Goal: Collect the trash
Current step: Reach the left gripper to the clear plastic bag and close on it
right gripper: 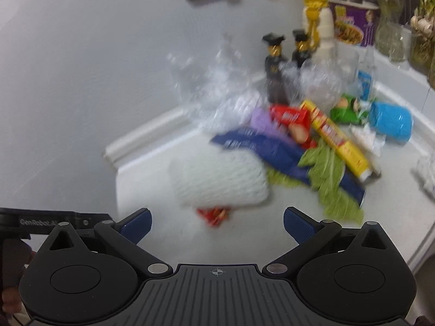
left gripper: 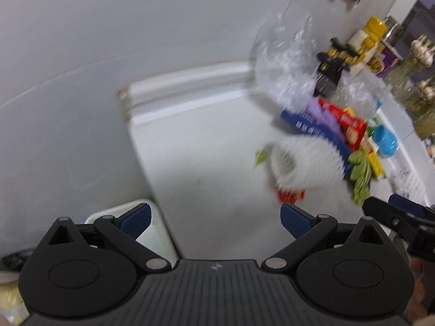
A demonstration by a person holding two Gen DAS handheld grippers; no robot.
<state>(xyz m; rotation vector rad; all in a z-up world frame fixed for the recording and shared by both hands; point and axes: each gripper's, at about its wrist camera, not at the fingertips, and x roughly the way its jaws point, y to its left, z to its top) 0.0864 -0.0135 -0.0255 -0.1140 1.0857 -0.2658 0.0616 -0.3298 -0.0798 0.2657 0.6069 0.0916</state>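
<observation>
A blurred heap of trash lies on the white counter (right gripper: 244, 241): a white ribbed paper wad (right gripper: 220, 182) over a red wrapper (right gripper: 214, 214), a blue packet (right gripper: 261, 146), green leaves (right gripper: 331, 182), a yellow box (right gripper: 339, 141), crumpled clear plastic (right gripper: 225, 89). My right gripper (right gripper: 216, 226) is open just short of the white wad, nothing between its fingers. In the left wrist view the same white wad (left gripper: 304, 163) and clear plastic (left gripper: 285, 62) sit ahead to the right. My left gripper (left gripper: 214, 221) is open and empty, with the right gripper (left gripper: 402, 212) at its right.
Along the back wall stand two dark figurine bottles (right gripper: 274, 68), a yellow-topped bottle (right gripper: 315, 8), a purple noodle cup (right gripper: 350, 21), glass vases (right gripper: 391, 21) and a blue container (right gripper: 391, 122). A white bin (left gripper: 152, 233) sits below the counter's left edge.
</observation>
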